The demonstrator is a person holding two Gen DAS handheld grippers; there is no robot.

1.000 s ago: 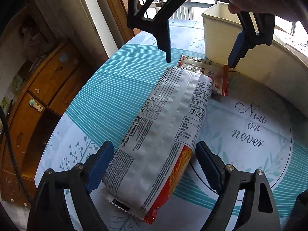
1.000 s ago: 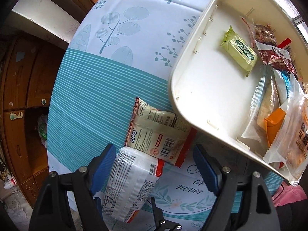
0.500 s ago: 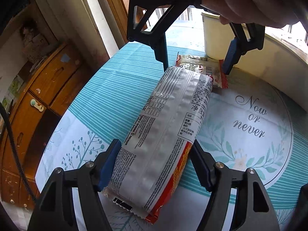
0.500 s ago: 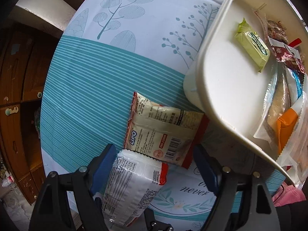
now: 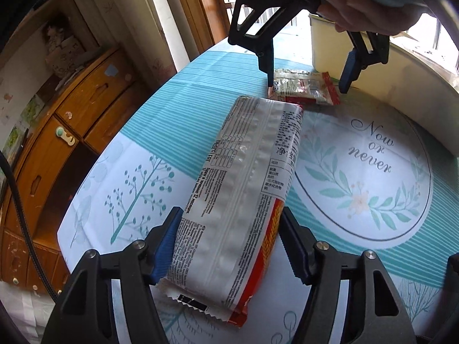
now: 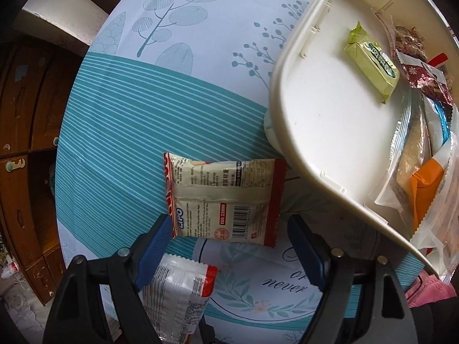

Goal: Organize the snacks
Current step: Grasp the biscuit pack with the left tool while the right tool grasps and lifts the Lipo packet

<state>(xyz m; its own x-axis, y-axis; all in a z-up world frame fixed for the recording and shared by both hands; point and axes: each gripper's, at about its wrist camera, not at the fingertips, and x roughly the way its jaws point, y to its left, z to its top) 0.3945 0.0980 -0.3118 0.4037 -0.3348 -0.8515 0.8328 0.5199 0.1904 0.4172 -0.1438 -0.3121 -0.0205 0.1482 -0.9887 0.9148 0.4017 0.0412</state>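
Grippers over two snack packets on the tablecloth.
Left gripper (image 5: 229, 246) jaws, just closing, press both sides of the long silver biscuit packet (image 5: 243, 195) lying toward the table's near edge. Beyond, right gripper (image 6: 229, 246) jaws stand apart astride the small Lipo packet (image 6: 223, 197), unclamped, beside the cream bin's (image 6: 301, 66) corner.

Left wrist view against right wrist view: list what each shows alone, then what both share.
Left wrist only: the left gripper, which has just been closing, its pads against the long silver packet; the person's hand.
Right wrist only: the bin's inside, with a green bar and bagged snacks.
Both: the packet, the small Lipo packet between the open right gripper, the cream bin.
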